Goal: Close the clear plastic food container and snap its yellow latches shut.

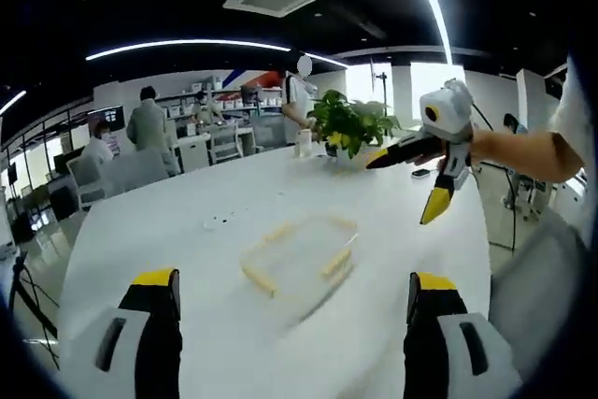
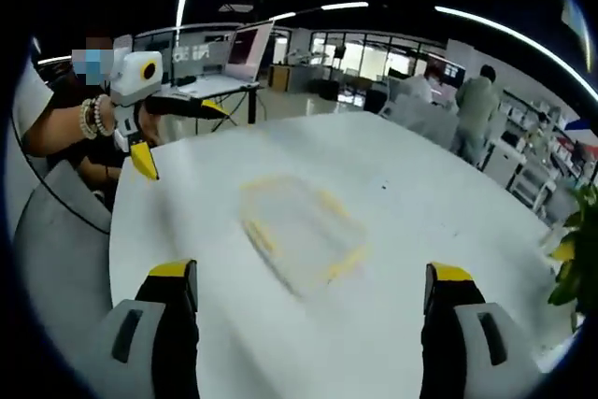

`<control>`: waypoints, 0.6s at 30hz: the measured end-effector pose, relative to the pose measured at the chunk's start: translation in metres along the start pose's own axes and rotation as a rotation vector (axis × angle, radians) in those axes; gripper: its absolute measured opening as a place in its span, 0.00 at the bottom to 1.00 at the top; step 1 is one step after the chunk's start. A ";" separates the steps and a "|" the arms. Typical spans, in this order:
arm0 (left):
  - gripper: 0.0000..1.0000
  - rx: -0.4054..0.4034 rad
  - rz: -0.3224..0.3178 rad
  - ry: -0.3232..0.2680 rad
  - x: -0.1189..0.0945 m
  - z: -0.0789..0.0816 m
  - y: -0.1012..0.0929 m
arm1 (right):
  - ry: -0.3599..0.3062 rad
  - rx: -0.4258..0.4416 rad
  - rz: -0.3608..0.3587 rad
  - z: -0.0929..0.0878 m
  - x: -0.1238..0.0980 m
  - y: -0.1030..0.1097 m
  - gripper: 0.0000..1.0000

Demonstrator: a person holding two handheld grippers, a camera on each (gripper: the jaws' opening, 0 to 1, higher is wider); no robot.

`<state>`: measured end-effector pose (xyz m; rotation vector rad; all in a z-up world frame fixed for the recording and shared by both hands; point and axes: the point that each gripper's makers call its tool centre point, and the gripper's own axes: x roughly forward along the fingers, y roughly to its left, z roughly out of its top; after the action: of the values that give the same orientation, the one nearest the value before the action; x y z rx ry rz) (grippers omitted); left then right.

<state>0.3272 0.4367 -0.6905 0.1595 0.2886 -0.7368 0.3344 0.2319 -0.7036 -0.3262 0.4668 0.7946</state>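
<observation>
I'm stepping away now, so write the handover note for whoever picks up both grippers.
Left gripper: open, holding nothing, raised above the white table.
Right gripper: open, holding nothing, also off the table.
The clear container lies flat mid-table between the two, touched by neither gripper. Its yellow latches show along the sides; the pictures are too blurred to tell whether the lid is seated or any latch is snapped.
Done: nothing I can confirm.
Left: check the lid, press it down, snap every latch.

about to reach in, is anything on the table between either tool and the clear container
Nothing visible is in the way. The container lies alone on the white table, with bare tabletop between it and the left tool and the right tool. The potted plant stands beyond it.
</observation>
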 end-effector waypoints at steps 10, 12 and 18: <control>0.99 -0.090 0.132 -0.029 -0.064 -0.022 -0.002 | -0.106 0.123 -0.154 -0.008 -0.036 0.016 1.00; 0.99 -0.107 0.154 -0.073 -0.073 -0.018 -0.004 | -0.140 0.146 -0.180 -0.007 -0.045 0.022 1.00; 0.99 -0.144 0.178 -0.064 -0.089 -0.030 -0.023 | -0.114 0.149 -0.230 -0.025 -0.059 0.046 1.00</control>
<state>0.2429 0.4837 -0.6925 0.0243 0.2620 -0.5411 0.2580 0.2155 -0.6993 -0.1908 0.3712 0.5476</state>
